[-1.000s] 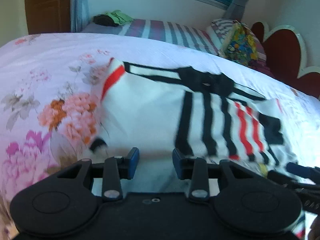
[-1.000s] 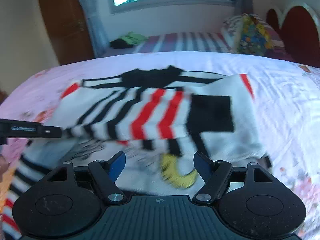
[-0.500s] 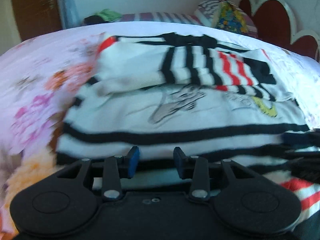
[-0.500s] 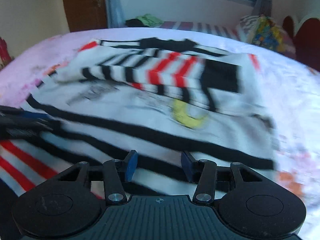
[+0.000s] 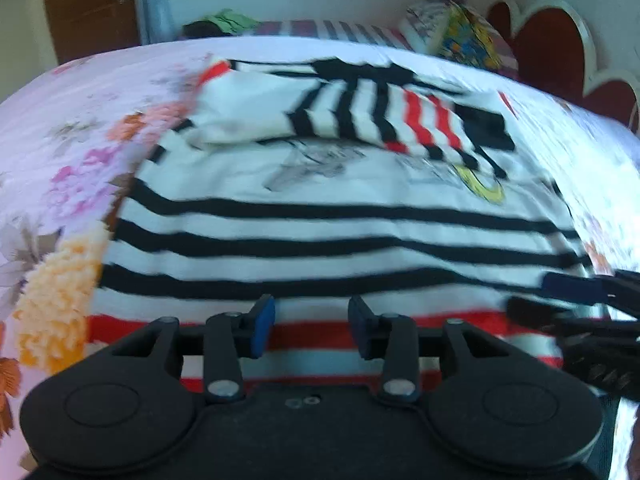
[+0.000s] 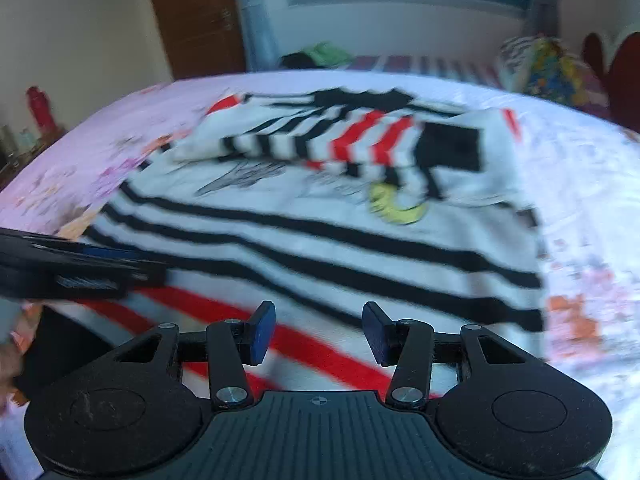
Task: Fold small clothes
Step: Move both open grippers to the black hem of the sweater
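White knit w/ black and red stripes: small sweater [image 5: 332,216] lies flat on floral bedsheet [image 5: 72,168], both claws parted and empty.

Sleeves are folded across the chest at the far end of the garment; striped sleeve [image 6: 320,140] crosses the body, black cuff at its right end. Printed graphic w/ yellow patch [image 6: 396,208] shows just below the sleeves. Hem end, w/ red stripes, is nearest the cameras. Left gripper [image 5: 311,330] sits over the hem's red band, jaws moderately apart, nothing between the blue pads; contact w/ fabric cannot be told. Right gripper [image 6: 318,332] is likewise over the hem, jaws moderately apart, holding nothing. Each gripper appears at the edge of the other's view, near the hem. Frames are motion-blurred. Bkgd: second bed w/ striped sheet [image 5: 352,32], red headboard [image 5: 560,52], wooden door [image 6: 192,16].
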